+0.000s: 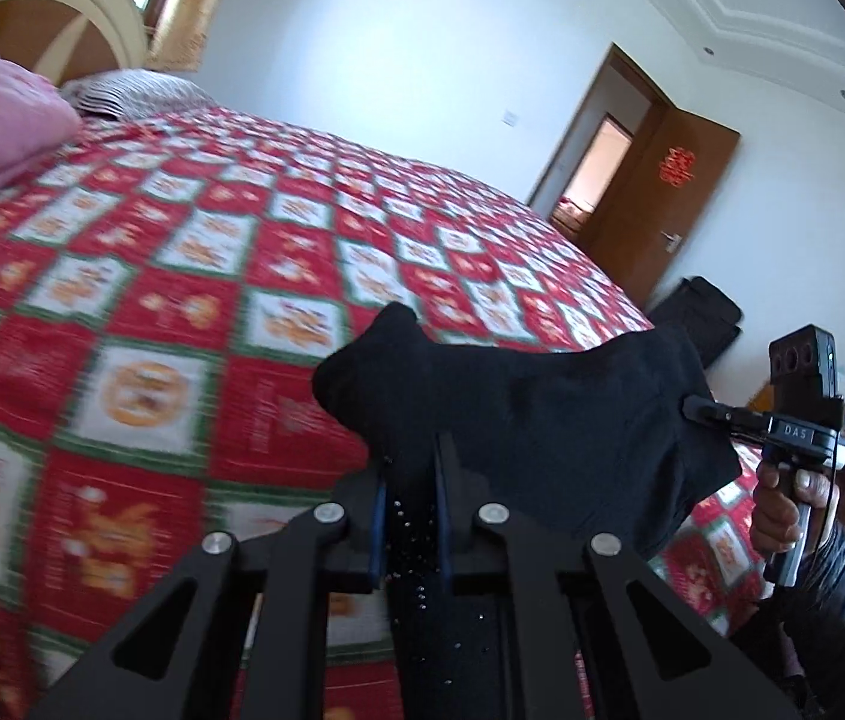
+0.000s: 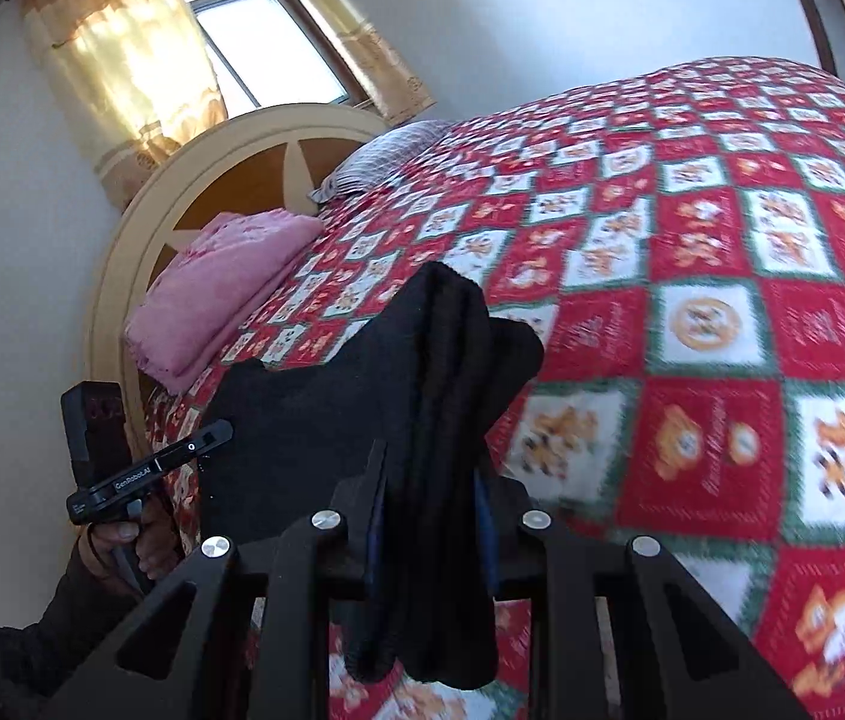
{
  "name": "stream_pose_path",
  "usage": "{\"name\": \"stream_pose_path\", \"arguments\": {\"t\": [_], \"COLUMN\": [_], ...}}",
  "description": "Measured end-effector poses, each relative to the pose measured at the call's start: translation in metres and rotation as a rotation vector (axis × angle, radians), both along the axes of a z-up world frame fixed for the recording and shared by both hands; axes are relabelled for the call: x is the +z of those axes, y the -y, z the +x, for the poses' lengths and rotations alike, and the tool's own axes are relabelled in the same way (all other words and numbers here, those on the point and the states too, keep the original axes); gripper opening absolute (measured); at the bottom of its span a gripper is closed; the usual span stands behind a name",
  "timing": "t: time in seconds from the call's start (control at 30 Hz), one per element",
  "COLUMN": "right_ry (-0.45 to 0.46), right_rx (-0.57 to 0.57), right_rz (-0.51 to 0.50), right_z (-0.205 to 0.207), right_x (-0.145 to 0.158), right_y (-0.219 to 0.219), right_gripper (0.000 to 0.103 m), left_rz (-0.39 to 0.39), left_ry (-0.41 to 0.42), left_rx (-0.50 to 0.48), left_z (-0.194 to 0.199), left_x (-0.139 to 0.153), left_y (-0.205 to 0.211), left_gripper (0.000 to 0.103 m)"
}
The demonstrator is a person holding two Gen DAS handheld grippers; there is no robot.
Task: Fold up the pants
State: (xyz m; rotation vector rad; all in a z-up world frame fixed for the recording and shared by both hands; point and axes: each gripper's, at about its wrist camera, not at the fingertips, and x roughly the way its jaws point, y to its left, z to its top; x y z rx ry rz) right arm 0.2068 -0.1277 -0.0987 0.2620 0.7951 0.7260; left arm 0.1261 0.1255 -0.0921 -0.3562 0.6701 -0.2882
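The black pants (image 1: 542, 420) hang in the air above the bed, stretched between both grippers. My left gripper (image 1: 413, 468) is shut on one end of the pants, with cloth pinched between its fingers. My right gripper (image 2: 431, 480) is shut on the other end of the pants (image 2: 362, 396), and folded layers droop from its jaws. In the left wrist view the right gripper (image 1: 698, 407) clamps the pants' far edge. In the right wrist view the left gripper (image 2: 224, 429) does the same at the left.
The bed's red, white and green checked quilt (image 1: 212, 300) lies below the pants. A pink folded blanket (image 2: 218, 294) and a striped pillow (image 2: 386, 156) sit by the headboard (image 2: 224, 180). A brown door (image 1: 662, 204) and a black bag (image 1: 704, 312) are beyond the bed.
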Motion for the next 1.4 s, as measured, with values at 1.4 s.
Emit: {"name": "stream_pose_path", "arguments": {"t": [1.4], "right_ry": [-0.075], "right_rx": [0.179], "right_rz": [-0.047], "right_z": [0.108], "right_x": [-0.037], "right_y": [-0.175], "right_gripper": [0.025], "left_rz": [0.066], "left_ry": [-0.025], "left_rx": [0.243], "left_z": [-0.002], "left_x": [-0.029], "left_y": [-0.111], "left_gripper": [0.013]}}
